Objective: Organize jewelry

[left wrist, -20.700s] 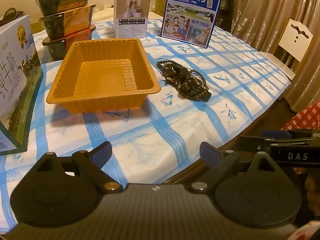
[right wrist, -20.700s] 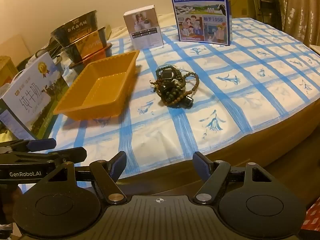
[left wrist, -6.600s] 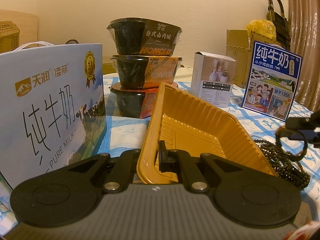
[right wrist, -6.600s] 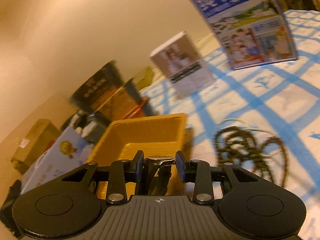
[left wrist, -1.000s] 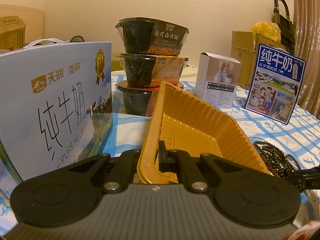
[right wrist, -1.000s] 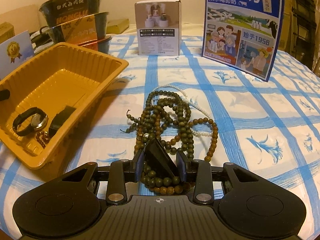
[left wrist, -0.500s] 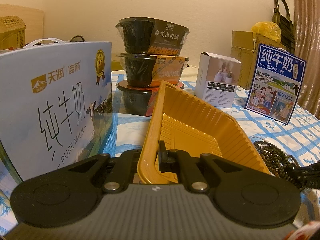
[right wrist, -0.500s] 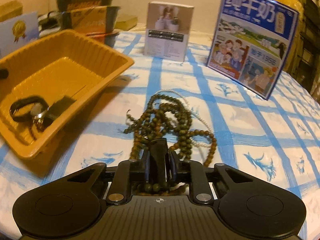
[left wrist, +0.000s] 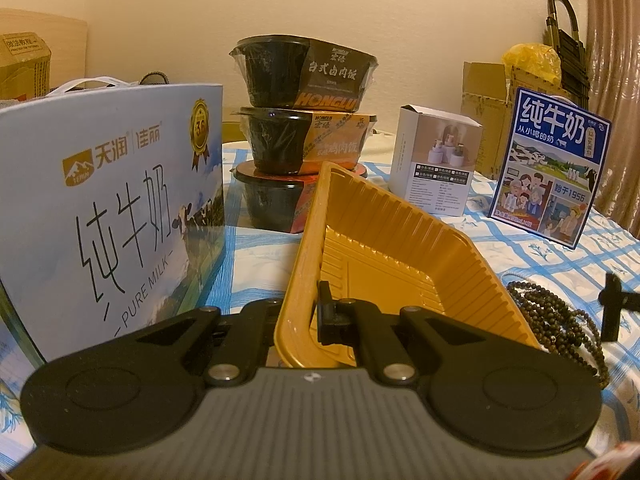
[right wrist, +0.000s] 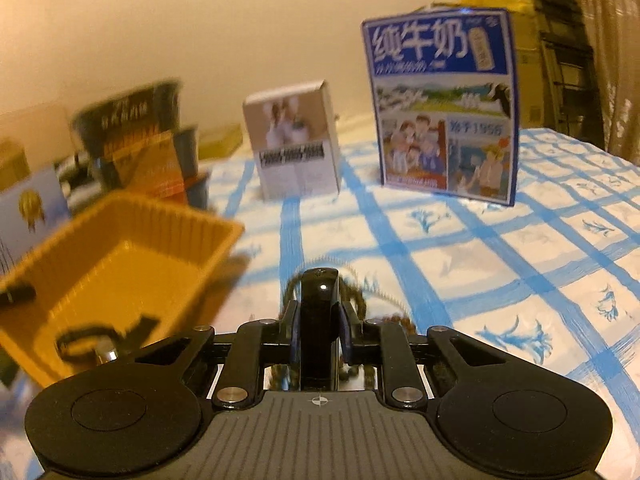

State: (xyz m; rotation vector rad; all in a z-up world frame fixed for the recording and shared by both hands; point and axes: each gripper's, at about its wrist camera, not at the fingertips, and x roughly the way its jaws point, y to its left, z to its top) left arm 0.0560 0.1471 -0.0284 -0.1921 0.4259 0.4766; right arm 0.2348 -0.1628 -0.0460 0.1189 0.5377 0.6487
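My left gripper point(left wrist: 308, 320) is shut on the near rim of the orange plastic tray point(left wrist: 384, 264) and holds it tilted. The tray point(right wrist: 120, 256) shows in the right wrist view with a black wristwatch point(right wrist: 86, 340) lying in it. My right gripper point(right wrist: 320, 328) is shut on a glossy black band-like piece point(right wrist: 320, 312), lifted above the pile of dark bead strands point(right wrist: 360, 304) on the blue-checked cloth. The bead pile point(left wrist: 556, 320) lies right of the tray. The right gripper's tip point(left wrist: 612, 308) shows at the right edge of the left wrist view.
A large milk carton box point(left wrist: 108, 208) stands left of the tray. Three stacked black food bowls point(left wrist: 300, 136) sit behind it. A small white box point(left wrist: 436, 168) and a blue milk box point(left wrist: 548, 168) stand at the back. The checked tablecloth point(right wrist: 520, 264) stretches right.
My right gripper closed on the black piece in the bead pile and lifted it, tilting upward. The left gripper stayed shut on the tray rim.
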